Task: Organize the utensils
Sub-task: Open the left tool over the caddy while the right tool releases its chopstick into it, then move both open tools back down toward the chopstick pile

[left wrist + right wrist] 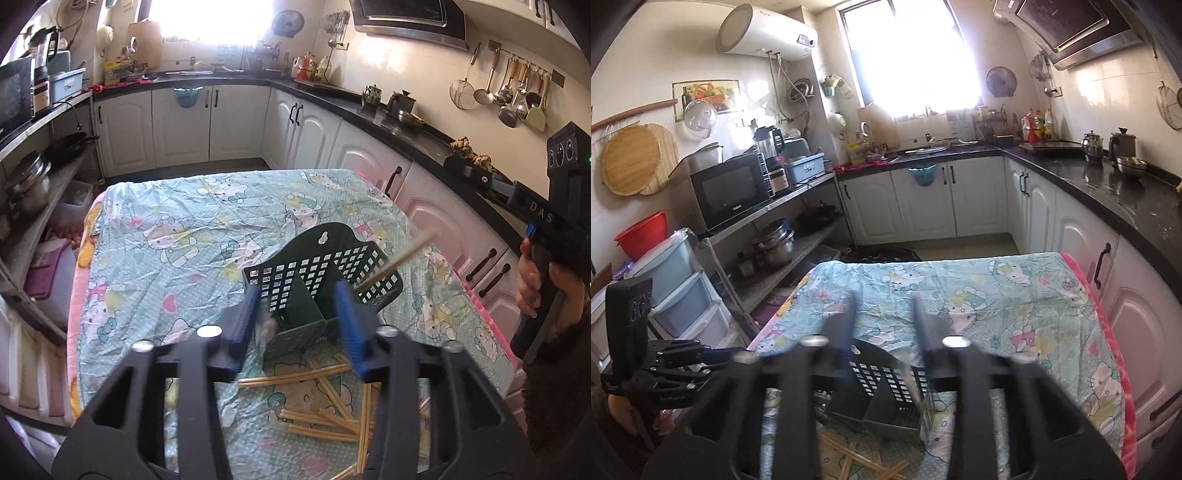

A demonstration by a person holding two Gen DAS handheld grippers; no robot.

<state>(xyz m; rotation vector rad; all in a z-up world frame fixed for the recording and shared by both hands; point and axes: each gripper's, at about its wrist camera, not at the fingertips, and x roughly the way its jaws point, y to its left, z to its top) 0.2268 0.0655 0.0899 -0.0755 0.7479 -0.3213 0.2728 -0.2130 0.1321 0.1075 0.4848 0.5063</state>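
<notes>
Two open tools, left tool (299,317) over green basket (317,280), chopstick (397,262) inside.

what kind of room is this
A home kitchen, most likely: a range hood over black counters, ladles and strainers hanging on the wall, and a microwave on a shelf.

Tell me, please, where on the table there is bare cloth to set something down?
The tablecloth is bare beyond and left of the green basket, up to the far edge. The near side is crowded: loose chopsticks lie scattered in front of the basket, under the left gripper.
</notes>
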